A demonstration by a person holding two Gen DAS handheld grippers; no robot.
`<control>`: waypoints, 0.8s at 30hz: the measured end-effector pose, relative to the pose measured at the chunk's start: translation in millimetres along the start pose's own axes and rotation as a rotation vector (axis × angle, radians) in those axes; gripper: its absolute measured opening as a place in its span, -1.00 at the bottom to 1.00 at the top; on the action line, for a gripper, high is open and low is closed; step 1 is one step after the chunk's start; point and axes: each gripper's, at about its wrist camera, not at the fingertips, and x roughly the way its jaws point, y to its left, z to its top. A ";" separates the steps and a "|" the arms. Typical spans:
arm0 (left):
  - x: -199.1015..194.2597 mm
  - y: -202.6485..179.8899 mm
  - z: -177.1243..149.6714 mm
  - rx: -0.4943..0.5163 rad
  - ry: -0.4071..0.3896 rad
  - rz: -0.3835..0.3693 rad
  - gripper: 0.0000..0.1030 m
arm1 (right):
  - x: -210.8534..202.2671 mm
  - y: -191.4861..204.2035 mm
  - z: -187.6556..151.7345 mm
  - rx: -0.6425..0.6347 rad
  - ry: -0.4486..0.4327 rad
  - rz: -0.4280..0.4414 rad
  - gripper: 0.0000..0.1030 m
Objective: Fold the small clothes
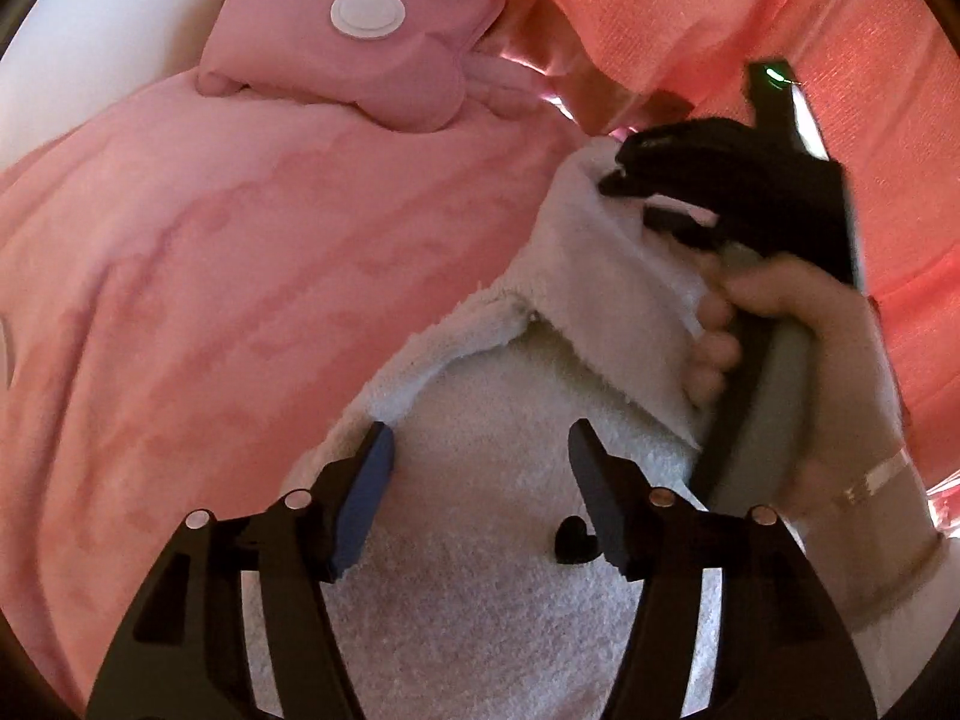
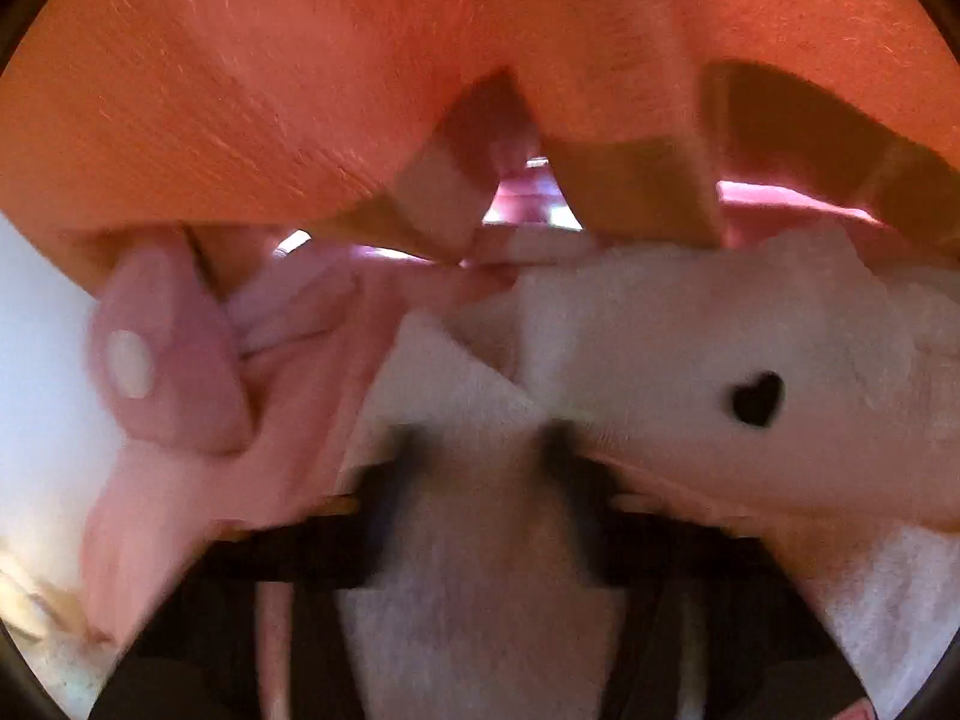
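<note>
The white worktop [image 1: 72, 60] shows bare only at the far left edge; pink fleece [image 1: 210, 276] with a padded flap and white snap [image 1: 367, 13] fills the rest. On it lies a white terry garment [image 1: 480, 570] with a small black heart [image 1: 575, 540]. The left hand-held gripper [image 1: 480, 456] hovers just over it, jaws apart, nothing between. The right hand-held gripper [image 1: 630, 180] sits at its folded upper corner, jaws slightly apart; whether it pinches the cloth I cannot tell.
</note>
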 end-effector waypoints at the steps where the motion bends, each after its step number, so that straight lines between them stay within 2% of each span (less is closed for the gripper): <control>1: 0.0 1.8 0.0 -0.008 0.002 -0.007 0.15 | -3.2 9.5 5.4 -0.031 -0.028 0.006 -0.70; 2: -0.1 2.9 0.9 -0.017 0.005 -0.014 0.16 | -8.7 16.9 8.2 -0.054 -0.060 0.004 -0.71; 3: -0.2 3.9 1.0 -0.024 0.008 -0.019 0.16 | -15.7 25.3 12.0 -0.074 -0.107 0.030 -0.86; 5: -0.3 4.6 0.1 -0.030 0.009 -0.025 0.18 | -11.5 34.2 11.8 -0.093 -0.127 0.047 -0.86; 7: 1.4 2.4 0.0 -0.023 0.009 -0.022 0.22 | 23.6 39.2 4.0 -0.148 0.009 -0.039 -0.80; 8: 1.9 0.3 -0.5 -0.012 0.009 -0.018 0.25 | 22.7 37.8 1.6 -0.147 -0.002 -0.036 -0.80; 9: 2.0 -1.8 -0.6 -0.002 0.010 -0.016 0.27 | 13.9 36.0 2.3 -0.132 -0.032 -0.025 -0.75; 12: 1.2 -2.0 -1.1 0.001 0.012 -0.015 0.28 | -39.5 14.3 -4.8 -0.046 -0.113 0.085 -0.74; 14: 1.0 -0.4 -0.7 -0.009 0.014 -0.020 0.28 | -95.1 -15.2 -32.9 -0.050 -0.213 0.081 -0.74; 18: -0.2 -1.0 -2.2 -0.015 0.014 -0.015 0.29 | -162.6 -108.0 -105.2 0.034 -0.269 -0.117 -0.74; 19: -1.0 -1.3 -2.9 -0.015 0.013 -0.013 0.29 | -175.2 -144.9 -124.0 0.095 -0.271 -0.183 -0.74; 21: -1.3 -2.6 -3.3 -0.010 0.011 -0.006 0.29 | -191.2 -201.7 -147.7 0.191 -0.231 -0.253 -0.74; 22: -2.4 -4.1 -4.5 -0.007 0.008 -0.002 0.29 | -183.3 -224.4 -160.9 0.221 -0.148 -0.317 -0.82; 23: -2.7 -5.0 -6.2 0.000 0.005 0.005 0.30 | -184.8 -241.9 -172.5 0.240 -0.145 -0.273 -1.00; 24: -1.9 -6.3 -6.3 0.008 0.003 0.013 0.29 | -189.1 -245.0 -178.1 0.264 -0.166 -0.232 -1.00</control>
